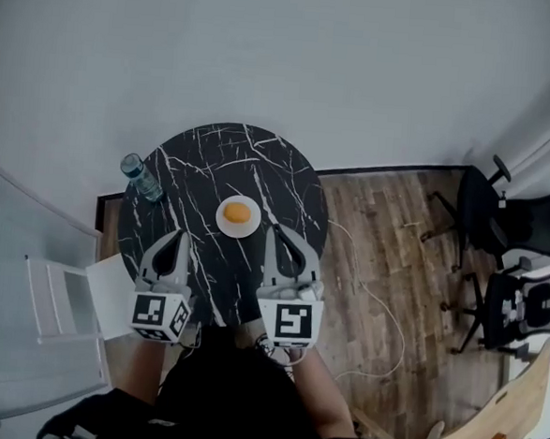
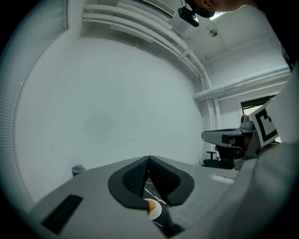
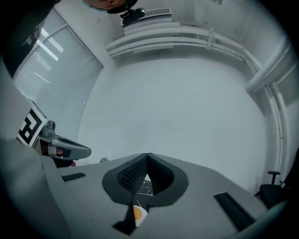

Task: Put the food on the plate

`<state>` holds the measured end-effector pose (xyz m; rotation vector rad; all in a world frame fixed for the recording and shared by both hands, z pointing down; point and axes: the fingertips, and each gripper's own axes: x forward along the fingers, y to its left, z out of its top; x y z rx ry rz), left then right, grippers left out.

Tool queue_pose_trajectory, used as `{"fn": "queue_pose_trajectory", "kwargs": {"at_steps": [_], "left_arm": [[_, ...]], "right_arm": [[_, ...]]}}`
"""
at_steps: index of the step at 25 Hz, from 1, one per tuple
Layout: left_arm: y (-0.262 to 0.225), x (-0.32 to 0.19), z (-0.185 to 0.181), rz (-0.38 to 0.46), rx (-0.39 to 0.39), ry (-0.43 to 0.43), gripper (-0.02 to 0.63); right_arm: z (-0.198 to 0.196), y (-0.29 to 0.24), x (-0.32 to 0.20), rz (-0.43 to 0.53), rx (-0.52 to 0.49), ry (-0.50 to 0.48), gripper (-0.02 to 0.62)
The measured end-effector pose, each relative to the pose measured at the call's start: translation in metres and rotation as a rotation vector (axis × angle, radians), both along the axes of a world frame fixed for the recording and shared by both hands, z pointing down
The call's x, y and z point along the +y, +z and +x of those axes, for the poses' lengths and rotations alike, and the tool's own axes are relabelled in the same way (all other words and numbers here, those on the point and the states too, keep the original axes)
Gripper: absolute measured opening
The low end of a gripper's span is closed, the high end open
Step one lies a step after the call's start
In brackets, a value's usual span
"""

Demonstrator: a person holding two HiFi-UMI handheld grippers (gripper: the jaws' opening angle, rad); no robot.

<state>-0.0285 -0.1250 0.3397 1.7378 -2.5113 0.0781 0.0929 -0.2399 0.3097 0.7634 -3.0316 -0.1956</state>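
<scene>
Office with swivel chairs [image 1: 483, 212] and window blinds [image 3: 51, 70]

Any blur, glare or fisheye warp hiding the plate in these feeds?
Head view: evenly lit, slightly soft, edges curved; the plate with the food reads clearly on the black table. Left gripper view: heavy fisheye, dark corners, only a sliver of plate shows below the shut jaws. Right gripper view: the same, with bright blinds at left.

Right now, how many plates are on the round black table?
1. The white plate, orange food on it, lies near the table's middle, right of the bottle. Its near side is partly hidden.
</scene>
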Motion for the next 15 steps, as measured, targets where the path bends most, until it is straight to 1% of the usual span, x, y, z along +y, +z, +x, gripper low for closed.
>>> {"fn": "queue_pose_trajectory", "kwargs": {"at_steps": [4,9,15], "left_arm": [[-0.007,0.005,0.014,-0.018,-0.018,-0.028,0.0],[-0.022,0.015,0.03,0.025,-0.036,-0.044,0.0],[-0.029,0.018,0.046,0.026,-0.057,-0.044,0.0]], "right_arm": [[0.014,-0.011,0.003,-0.007,-0.006,-0.014,-0.005],[0.028,-0.027,0.014,0.035,-0.025,-0.047,-0.005],[0.042,-0.038,0.016,0.062,-0.04,-0.061,-0.005]]}}
